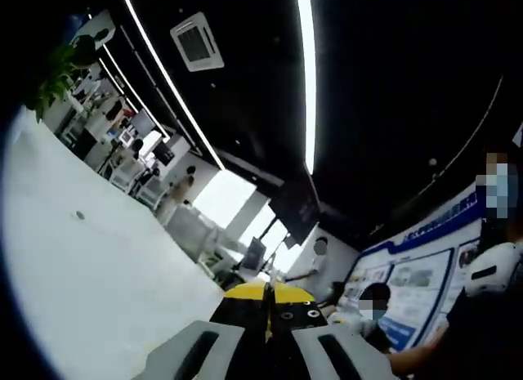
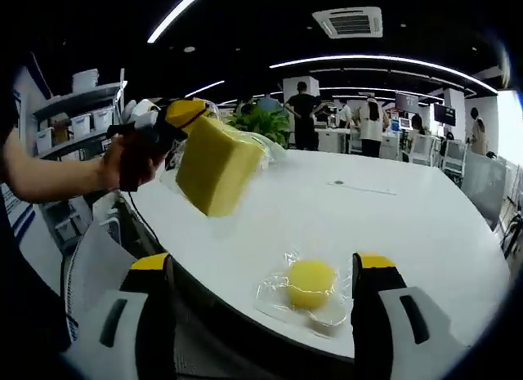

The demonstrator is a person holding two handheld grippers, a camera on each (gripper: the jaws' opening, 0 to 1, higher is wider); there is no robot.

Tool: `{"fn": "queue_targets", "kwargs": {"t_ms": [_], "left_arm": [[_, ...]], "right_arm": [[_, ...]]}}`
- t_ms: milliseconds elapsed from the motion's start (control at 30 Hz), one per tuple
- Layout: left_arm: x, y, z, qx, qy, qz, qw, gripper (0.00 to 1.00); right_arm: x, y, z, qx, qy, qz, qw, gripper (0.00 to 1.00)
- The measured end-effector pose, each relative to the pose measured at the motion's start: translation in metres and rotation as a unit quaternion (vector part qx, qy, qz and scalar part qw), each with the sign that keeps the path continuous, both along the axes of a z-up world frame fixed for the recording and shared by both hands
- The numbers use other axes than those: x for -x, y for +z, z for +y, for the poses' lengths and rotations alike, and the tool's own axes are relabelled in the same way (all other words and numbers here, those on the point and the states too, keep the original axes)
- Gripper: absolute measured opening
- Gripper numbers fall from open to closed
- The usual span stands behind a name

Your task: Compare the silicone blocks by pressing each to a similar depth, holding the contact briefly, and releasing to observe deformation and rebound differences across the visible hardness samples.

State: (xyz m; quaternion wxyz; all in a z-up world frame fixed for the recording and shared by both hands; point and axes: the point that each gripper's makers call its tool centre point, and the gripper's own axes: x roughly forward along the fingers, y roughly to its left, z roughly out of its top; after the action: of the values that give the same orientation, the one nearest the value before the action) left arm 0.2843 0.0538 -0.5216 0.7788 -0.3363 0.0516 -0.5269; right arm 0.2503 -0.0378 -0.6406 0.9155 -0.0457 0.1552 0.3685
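A large yellow silicone block (image 2: 216,163) in a clear plastic wrap hangs tilted in the air above the left end of the white table (image 2: 392,216). A hand (image 2: 122,163) holds my left gripper (image 2: 181,117), which is shut on the top edge of that wrapped block. In the left gripper view the left gripper (image 1: 268,295) points up toward the ceiling with its yellow-tipped jaws closed together. A small round yellow silicone piece (image 2: 310,283) lies in a clear bag near the table's front edge. My right gripper (image 2: 263,270) stands open just in front of it, touching nothing.
A green plant (image 2: 261,120) stands at the table's far side, with several people (image 2: 304,110) behind it. Shelves (image 2: 78,110) line the left wall, and a chair back (image 2: 94,257) sits by the table's left edge. A seated person (image 1: 376,302) is at the right.
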Motion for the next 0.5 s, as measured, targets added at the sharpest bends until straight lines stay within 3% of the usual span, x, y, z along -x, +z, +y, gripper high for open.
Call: {"fn": "queue_targets", "kwargs": {"t_ms": [167, 267, 333, 400, 500], "left_arm": [[0.018, 0.017, -0.004, 0.03, -0.03, -0.012, 0.999, 0.0], [0.026, 0.026, -0.007, 0.049, -0.049, -0.008, 0.9976, 0.0], [0.032, 0.032, -0.01, 0.06, -0.063, -0.011, 0.9962, 0.0], [0.038, 0.036, -0.012, 0.065, -0.073, -0.015, 0.9951, 0.0], [0.045, 0.044, -0.012, 0.075, -0.084, -0.02, 0.9934, 0.0]], "right_arm": [[0.0, 0.02, 0.018, -0.052, 0.023, 0.007, 0.9984, 0.8], [0.001, 0.029, 0.026, -0.061, 0.04, 0.005, 0.9973, 0.74], [0.002, 0.036, 0.031, -0.052, 0.051, -0.011, 0.9973, 0.66], [0.004, 0.048, 0.037, -0.065, 0.064, -0.018, 0.9956, 0.57], [0.006, 0.054, 0.044, -0.074, 0.084, -0.02, 0.9935, 0.54]]}}
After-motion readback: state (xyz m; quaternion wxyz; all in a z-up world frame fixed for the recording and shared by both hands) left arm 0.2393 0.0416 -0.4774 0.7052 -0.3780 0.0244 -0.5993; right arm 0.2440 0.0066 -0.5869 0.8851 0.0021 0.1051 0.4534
